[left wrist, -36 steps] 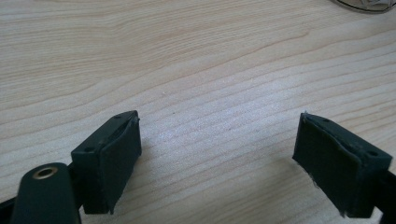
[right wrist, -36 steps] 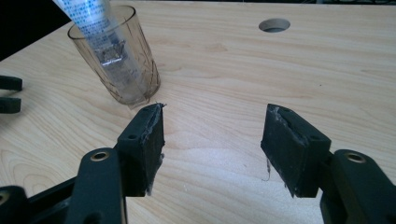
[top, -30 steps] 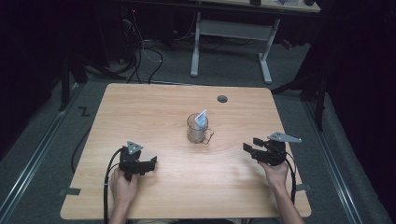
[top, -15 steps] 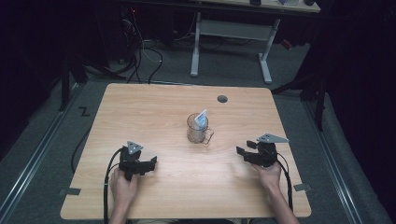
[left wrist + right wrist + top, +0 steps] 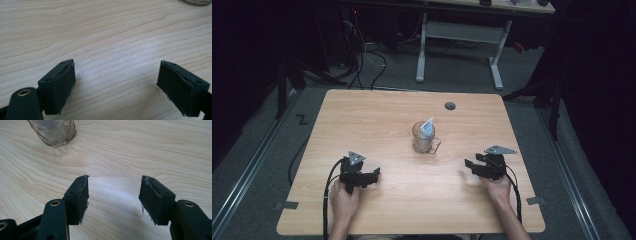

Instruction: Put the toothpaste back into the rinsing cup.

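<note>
Broad rectangular table of pale wood grain (image 5: pixel 377 120), set on a dark floor, with a small round grey grommet (image 5: pixel 450 105) near its far edge. Behind it, a white-legged metal desk frame (image 5: pixel 459 45) among trailing black cables.

Near the table's middle, standing upright: a clear glass mug with a side handle (image 5: pixel 424 139), holding a light-blue and white paper packet (image 5: pixel 428 128) that leans out above the rim. Same mug at the top left of the right gripper view (image 5: pixel 53 132), well ahead of the jaws and apart from them.

At the near left, held low over the wood in a hand: black two-jaw left gripper (image 5: pixel 117 85), jaws wide apart, only bare wood between them.

At the near right, likewise in a hand: black right gripper (image 5: pixel 113 195), jaws apart though just closing a little, nothing between the pads. Mug lying between the two grippers and farther from the person, touched by neither.
</note>
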Tool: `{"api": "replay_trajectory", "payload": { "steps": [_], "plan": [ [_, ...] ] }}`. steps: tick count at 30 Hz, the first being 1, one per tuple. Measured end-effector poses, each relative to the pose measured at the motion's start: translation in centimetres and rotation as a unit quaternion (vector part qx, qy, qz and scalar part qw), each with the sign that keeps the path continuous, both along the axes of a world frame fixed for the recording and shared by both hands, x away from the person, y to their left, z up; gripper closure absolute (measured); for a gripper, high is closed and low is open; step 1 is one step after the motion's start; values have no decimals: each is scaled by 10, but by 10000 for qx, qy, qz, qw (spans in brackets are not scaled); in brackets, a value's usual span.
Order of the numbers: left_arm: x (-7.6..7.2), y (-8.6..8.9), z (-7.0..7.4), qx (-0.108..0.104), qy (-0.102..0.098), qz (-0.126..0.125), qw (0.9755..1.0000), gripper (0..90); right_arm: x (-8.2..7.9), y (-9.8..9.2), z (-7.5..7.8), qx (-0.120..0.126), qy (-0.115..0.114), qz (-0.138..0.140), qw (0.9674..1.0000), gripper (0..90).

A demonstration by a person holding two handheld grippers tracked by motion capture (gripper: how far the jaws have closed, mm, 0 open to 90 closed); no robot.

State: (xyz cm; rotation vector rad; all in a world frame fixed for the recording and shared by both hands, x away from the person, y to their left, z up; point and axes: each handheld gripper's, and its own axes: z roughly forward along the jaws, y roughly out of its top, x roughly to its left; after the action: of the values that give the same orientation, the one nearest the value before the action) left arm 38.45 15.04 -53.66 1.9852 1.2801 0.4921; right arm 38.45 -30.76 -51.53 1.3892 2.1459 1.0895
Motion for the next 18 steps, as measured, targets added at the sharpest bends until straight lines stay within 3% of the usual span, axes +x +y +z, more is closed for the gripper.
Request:
{"api": "replay_trajectory", "payload": {
  "steps": [18],
  "plan": [
    [0, -1, 0, 39, -3, 1, 10000, 151, 9, 4, -14, -368, 57, -242, 9990, 402]
  ]
}}
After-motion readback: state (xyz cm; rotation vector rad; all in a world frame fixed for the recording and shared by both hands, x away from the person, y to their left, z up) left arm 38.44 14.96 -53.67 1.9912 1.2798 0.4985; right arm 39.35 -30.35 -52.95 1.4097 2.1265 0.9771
